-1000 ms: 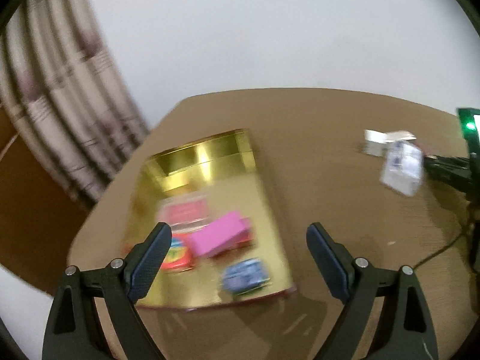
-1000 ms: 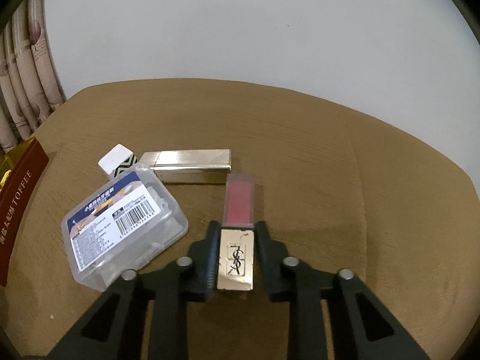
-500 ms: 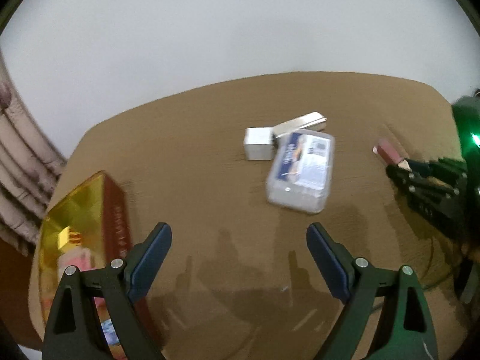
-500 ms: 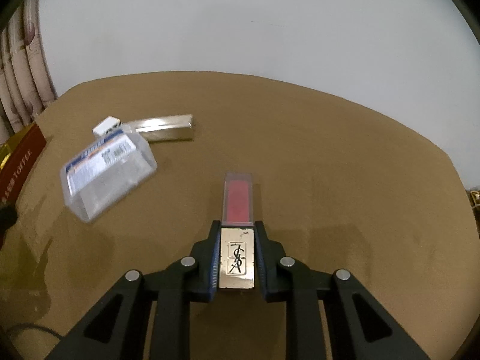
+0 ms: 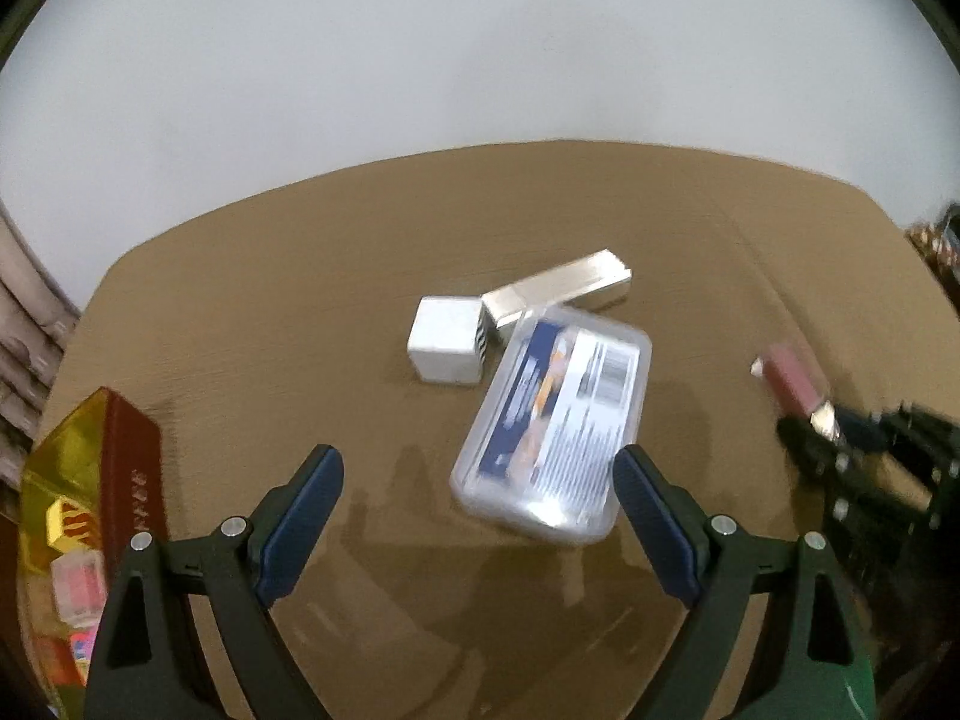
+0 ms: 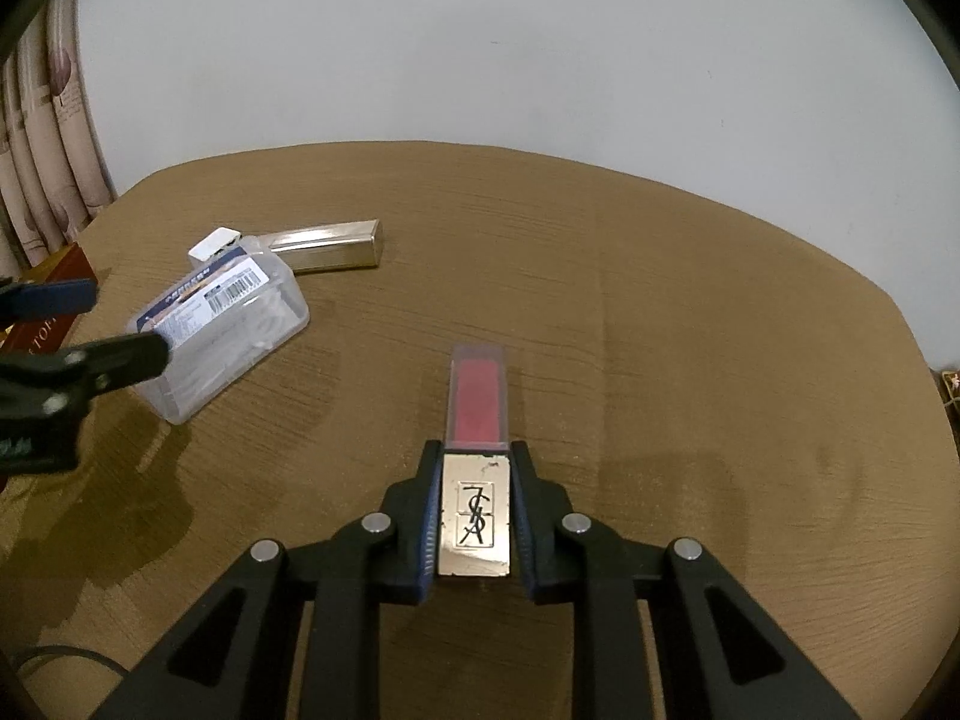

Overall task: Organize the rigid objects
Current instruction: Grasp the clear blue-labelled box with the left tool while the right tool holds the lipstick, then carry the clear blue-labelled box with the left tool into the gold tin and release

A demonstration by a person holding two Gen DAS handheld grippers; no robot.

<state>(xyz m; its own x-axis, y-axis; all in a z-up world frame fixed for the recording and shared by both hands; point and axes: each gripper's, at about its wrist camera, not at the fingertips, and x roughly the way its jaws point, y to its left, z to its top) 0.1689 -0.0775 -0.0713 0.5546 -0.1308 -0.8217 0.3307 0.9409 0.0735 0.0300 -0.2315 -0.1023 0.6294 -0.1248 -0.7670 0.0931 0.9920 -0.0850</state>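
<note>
Our left gripper [image 5: 477, 507] is spread wide over the plastic box [image 5: 555, 426], blurry here; only our right view shows the right gripper [image 6: 474, 519] squeezing the lipstick [image 6: 476, 468]; the tin [image 5: 90, 516] is cut off.

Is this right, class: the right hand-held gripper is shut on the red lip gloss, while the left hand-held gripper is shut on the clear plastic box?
Not quite. The left hand-held gripper is open; the left wrist view shows its jaws spread, not pressing the clear plastic box. The right hand-held gripper is indeed shut on the red lip gloss.
</note>
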